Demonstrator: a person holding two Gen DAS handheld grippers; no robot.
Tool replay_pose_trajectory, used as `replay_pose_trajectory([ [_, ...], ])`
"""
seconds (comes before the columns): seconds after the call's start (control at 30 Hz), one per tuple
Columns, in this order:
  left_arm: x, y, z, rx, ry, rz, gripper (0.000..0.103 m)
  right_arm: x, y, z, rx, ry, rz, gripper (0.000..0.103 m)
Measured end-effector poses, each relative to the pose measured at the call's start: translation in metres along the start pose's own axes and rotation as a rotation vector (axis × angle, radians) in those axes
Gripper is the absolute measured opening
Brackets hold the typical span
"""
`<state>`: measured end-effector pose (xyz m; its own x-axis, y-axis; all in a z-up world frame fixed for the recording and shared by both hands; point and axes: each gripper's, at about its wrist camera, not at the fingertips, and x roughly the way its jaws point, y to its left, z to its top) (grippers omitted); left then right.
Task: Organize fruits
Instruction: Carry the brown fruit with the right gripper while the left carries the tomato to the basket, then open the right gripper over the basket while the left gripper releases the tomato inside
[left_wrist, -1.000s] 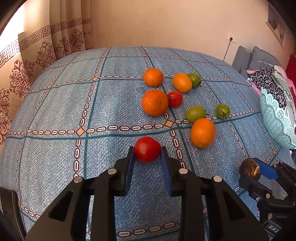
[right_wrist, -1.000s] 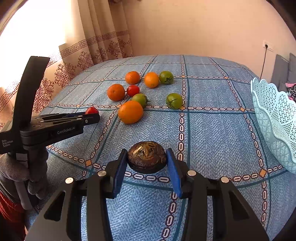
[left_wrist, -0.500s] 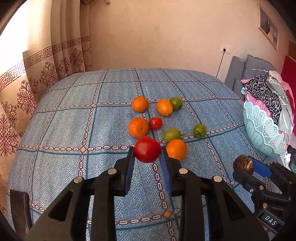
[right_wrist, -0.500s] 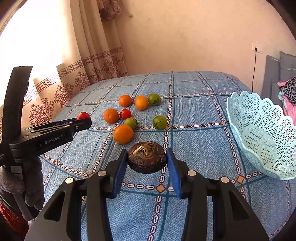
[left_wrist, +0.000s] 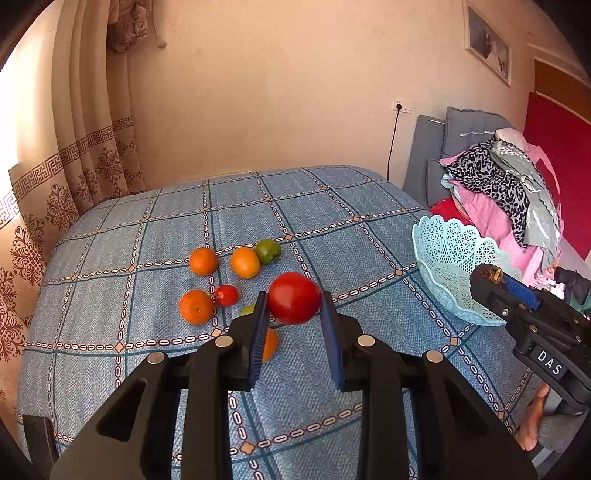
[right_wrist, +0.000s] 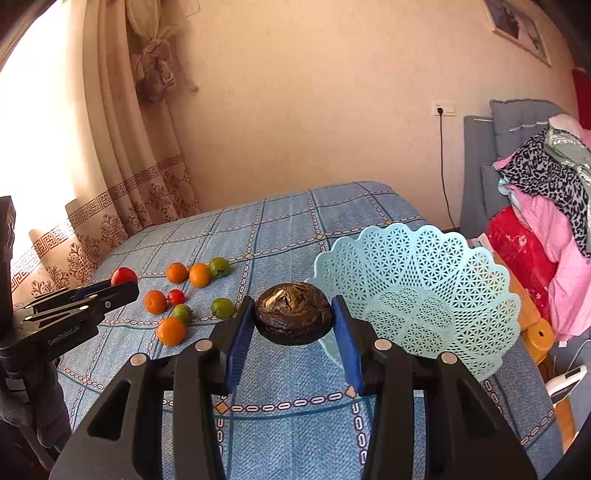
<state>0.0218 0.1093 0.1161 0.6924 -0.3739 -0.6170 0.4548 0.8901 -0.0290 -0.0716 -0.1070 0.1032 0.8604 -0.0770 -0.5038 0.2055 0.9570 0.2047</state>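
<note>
My left gripper (left_wrist: 293, 312) is shut on a big red tomato (left_wrist: 294, 298), lifted above the blue checked cloth (left_wrist: 147, 332). My right gripper (right_wrist: 293, 314) is shut on a dark brown wrinkled fruit (right_wrist: 293, 313), held just left of the pale blue lattice basket (right_wrist: 417, 291). In the left wrist view that basket (left_wrist: 448, 266) sits at the table's right edge, with the right gripper (left_wrist: 491, 277) in front of it. Several oranges (right_wrist: 171, 331), green tomatoes (right_wrist: 222, 307) and a small red tomato (right_wrist: 176, 296) lie on the cloth at left.
Patterned curtains (right_wrist: 110, 147) hang at the left. A grey chair piled with pink and leopard-print clothes (right_wrist: 546, 206) stands to the right of the table. A wooden stool (right_wrist: 539, 332) is beside the basket. A wall socket with a cord (right_wrist: 441, 109) is behind.
Both grippers have risen and swung right toward the basket, each carrying its fruit. The fruits on the cloth now lie lower and further left in both views.
</note>
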Motion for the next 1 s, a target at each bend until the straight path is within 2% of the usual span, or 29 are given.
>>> replay_pose_trajectory([
  [0.2, 0.006, -0.037, 0.012, 0.052, -0.004, -0.056, 0.029, 0.002, -0.043, -0.001, 0.045, -0.007, -0.137, 0.043],
  [0.33, 0.011, -0.061, 0.017, 0.081, 0.003, -0.095, 0.029, 0.011, -0.066, -0.004, 0.087, 0.011, -0.172, 0.043],
  [0.53, 0.021, -0.09, 0.021, 0.123, 0.021, -0.149, 0.029, 0.016, -0.079, -0.009, 0.089, 0.017, -0.218, 0.043],
  [1.0, 0.04, -0.126, 0.018, 0.17, 0.058, -0.197, 0.029, 0.008, -0.093, -0.015, 0.151, -0.01, -0.213, 0.044],
])
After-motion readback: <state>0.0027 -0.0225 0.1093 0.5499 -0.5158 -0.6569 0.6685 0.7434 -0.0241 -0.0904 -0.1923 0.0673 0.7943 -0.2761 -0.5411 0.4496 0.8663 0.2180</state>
